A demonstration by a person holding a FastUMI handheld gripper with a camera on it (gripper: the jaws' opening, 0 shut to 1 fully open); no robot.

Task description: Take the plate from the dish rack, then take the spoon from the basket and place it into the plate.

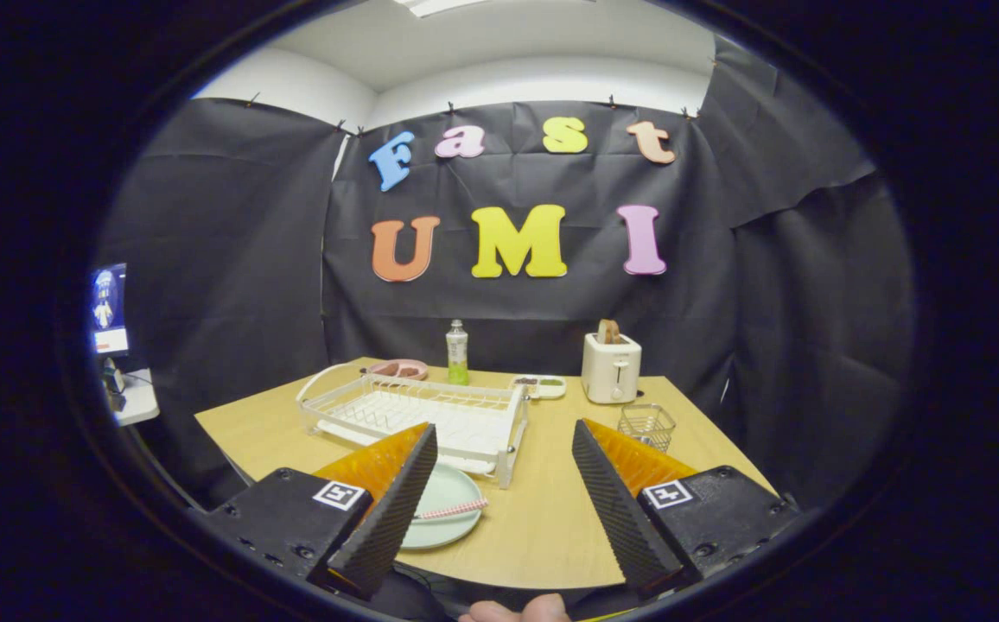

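Note:
A pale green plate (pixel 448 510) lies flat on the wooden table (pixel 551 518), just in front of the white dish rack (pixel 417 415) and partly behind my left finger. A pink-and-white spoon (pixel 452 510) rests across the plate. The small wire basket (pixel 646 425) stands beyond my right finger, near the toaster. My gripper (pixel 504 497) hovers above the table's near edge, open wide, with nothing between its fingers.
A white toaster (pixel 610 367) with bread in it stands at the back. Beside it are a small tray (pixel 539 385), a green bottle (pixel 457 352) and a pink dish (pixel 398 369). A monitor (pixel 109 309) sits off the table's left. A person's fingers (pixel 512 612) show below.

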